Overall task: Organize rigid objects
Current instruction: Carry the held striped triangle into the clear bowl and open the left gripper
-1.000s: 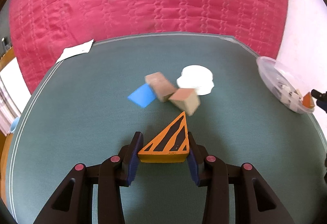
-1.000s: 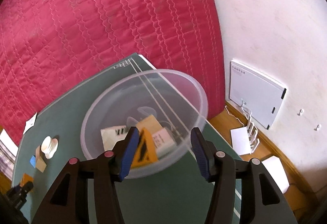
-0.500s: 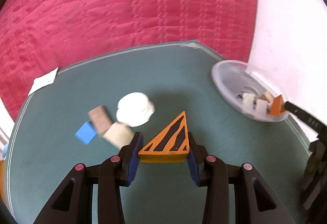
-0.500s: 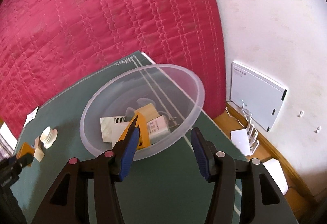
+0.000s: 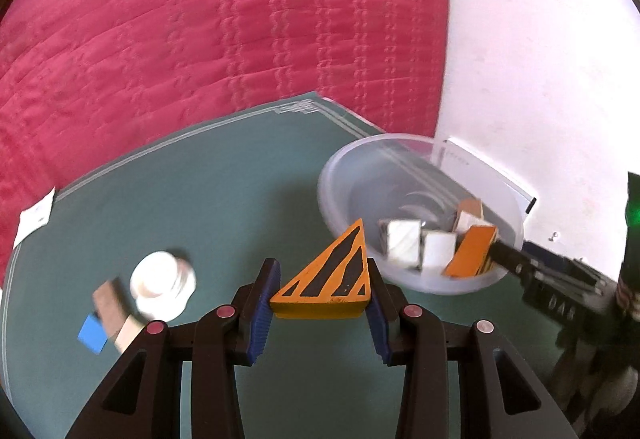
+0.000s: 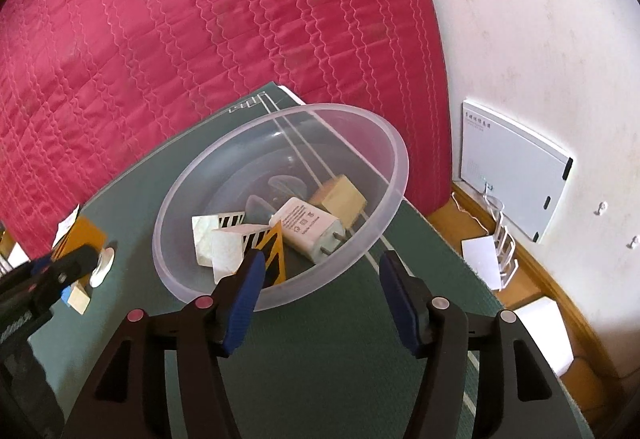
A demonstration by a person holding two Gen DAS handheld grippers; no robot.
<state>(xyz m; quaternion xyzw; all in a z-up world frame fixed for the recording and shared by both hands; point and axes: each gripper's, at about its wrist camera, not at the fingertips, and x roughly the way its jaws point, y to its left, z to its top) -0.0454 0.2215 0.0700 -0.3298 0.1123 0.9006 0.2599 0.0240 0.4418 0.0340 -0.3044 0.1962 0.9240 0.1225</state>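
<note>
Printed symbols and small text on the white charger (image 6: 308, 229), too fine to read; a line of small print on the white wall box (image 6: 516, 175), also illegible. Left gripper (image 5: 320, 297) clamped on the orange black-striped wedge (image 5: 326, 279), held above the green mat (image 5: 200, 199), just short of the clear bowl (image 5: 340, 175). Right gripper (image 6: 322, 279) widening, nothing between its pads, poised over the near rim of the bowl (image 6: 396, 159). Inside the bowl: charger, tan block (image 6: 344, 199), white striped pieces (image 6: 226, 239), a second orange wedge (image 6: 274, 257). Bowl close to the mat's right edge and far corner. Left on the mat: white cap (image 5: 162, 281), brown block (image 5: 108, 299), blue piece (image 5: 92, 335), clustered near the left edge. Bare mat between that cluster and the bowl.
</note>
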